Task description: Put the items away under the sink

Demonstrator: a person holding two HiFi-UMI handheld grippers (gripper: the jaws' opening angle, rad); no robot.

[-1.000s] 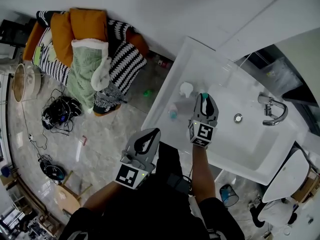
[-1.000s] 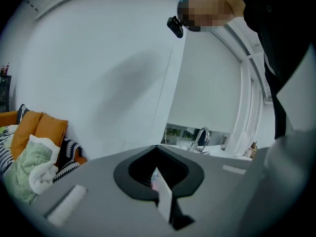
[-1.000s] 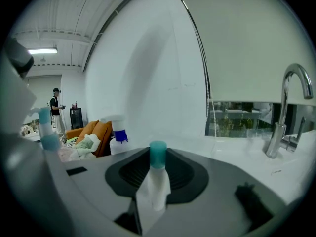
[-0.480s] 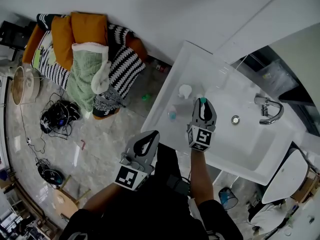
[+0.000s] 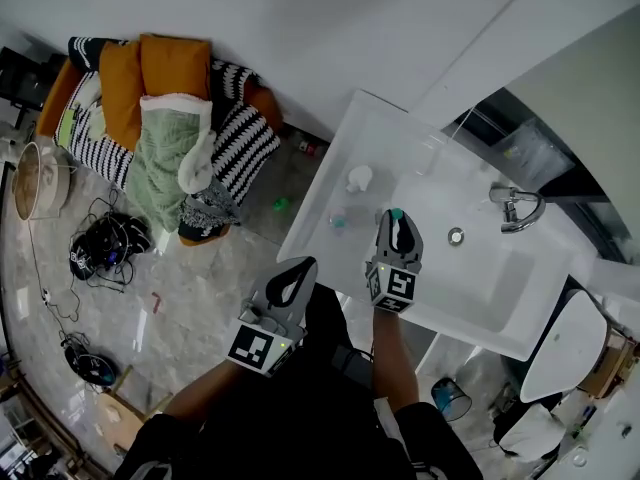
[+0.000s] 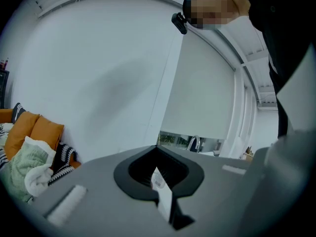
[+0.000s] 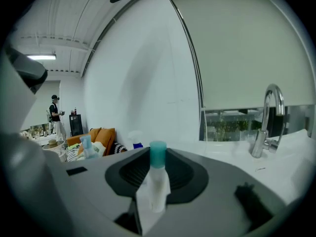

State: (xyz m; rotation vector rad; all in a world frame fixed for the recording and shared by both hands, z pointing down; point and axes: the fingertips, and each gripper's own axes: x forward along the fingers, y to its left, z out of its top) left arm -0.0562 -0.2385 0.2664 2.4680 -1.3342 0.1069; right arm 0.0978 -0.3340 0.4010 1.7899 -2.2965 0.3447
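Note:
My right gripper [image 5: 397, 226] hangs over the front left part of the white sink [image 5: 500, 298], shut on a small white bottle with a teal cap [image 5: 397, 215]. In the right gripper view that bottle [image 7: 157, 184] stands upright between the jaws. Two more items stand on the sink's left ledge: a white spray bottle [image 5: 358, 178] and a small teal-topped bottle [image 5: 338, 220]. Both also show in the right gripper view, the spray bottle [image 7: 135, 138] and the small bottle [image 7: 86, 146]. My left gripper [image 5: 298, 273] is held off the sink's front left corner, over the floor, jaws together and empty [image 6: 158, 151].
The faucet [image 5: 515, 208] and drain [image 5: 456, 236] lie right of my right gripper. A sofa with orange cushions and a green cloth [image 5: 165, 138] stands at the left, cables [image 5: 100, 248] on the floor. A toilet [image 5: 565, 343] and a small bin [image 5: 447, 398] sit lower right.
My right gripper, with the bottle in it, has drawn back from the ledge toward the sink's front edge and risen a little. The left gripper has risen slightly.

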